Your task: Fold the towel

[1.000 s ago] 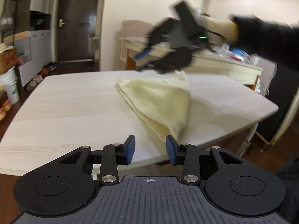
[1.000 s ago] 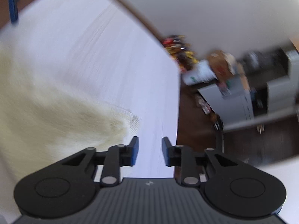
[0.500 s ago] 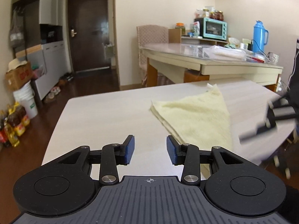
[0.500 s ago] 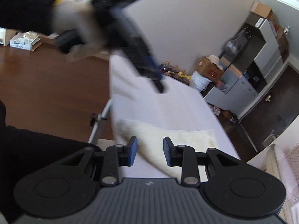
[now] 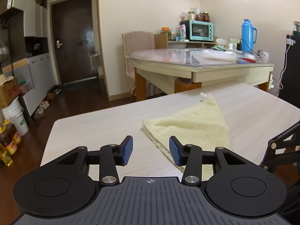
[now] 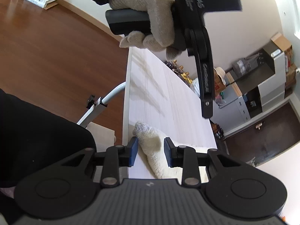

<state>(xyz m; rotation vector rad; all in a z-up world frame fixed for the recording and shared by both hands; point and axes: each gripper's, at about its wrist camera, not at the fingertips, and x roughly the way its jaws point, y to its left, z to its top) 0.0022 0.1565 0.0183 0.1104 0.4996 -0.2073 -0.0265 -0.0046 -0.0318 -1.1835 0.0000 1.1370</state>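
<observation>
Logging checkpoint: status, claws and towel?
Left claw open, just been opening, nothing between. Right claw open at towel corner, ungripped. Folded, flat on table. Nothing in the way.

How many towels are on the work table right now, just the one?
1. The pale yellow towel, folded into a triangle, lies on the white table near its front edge, just ahead of both grippers. Nothing else on the visible tabletop; part of it is out of frame.
</observation>
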